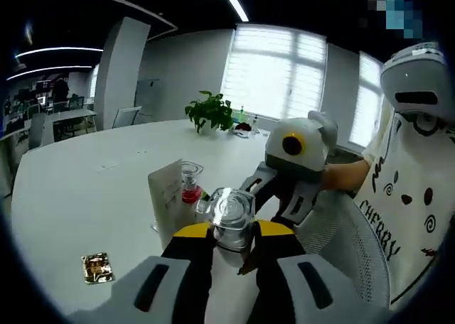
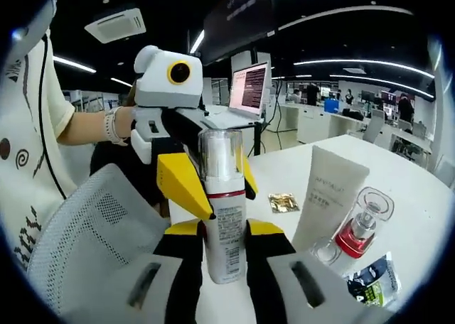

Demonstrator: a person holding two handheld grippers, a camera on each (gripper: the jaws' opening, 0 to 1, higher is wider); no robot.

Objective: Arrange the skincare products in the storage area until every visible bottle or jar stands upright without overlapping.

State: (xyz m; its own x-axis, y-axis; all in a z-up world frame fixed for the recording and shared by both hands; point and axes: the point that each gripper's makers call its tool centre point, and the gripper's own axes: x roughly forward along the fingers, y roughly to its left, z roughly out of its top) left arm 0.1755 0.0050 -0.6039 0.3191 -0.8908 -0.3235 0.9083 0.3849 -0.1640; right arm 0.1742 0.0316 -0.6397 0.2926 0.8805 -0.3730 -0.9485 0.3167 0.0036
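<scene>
- Right hand-held gripper (image 2: 226,228) pinches a tall white pump bottle with clear cap and red band (image 2: 224,217), upright, near edge of white round surface (image 2: 419,196).
- Left hand-held gripper (image 1: 231,242) also clamps the bottle's cap.
- White squeeze tube (image 2: 327,196) and clear red-liquid jar (image 2: 360,228) stand right of it.
- Judged step: two-handed placing; next, set bottle down clear of tube.

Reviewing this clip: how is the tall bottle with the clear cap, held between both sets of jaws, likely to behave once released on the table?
The bottle is tall and narrow, so it would probably tip easily if nudged high. Its clear cap looks smooth and glossy, likely slippery under the jaws. Being round, it would probably roll across the white table if it fell.
</scene>
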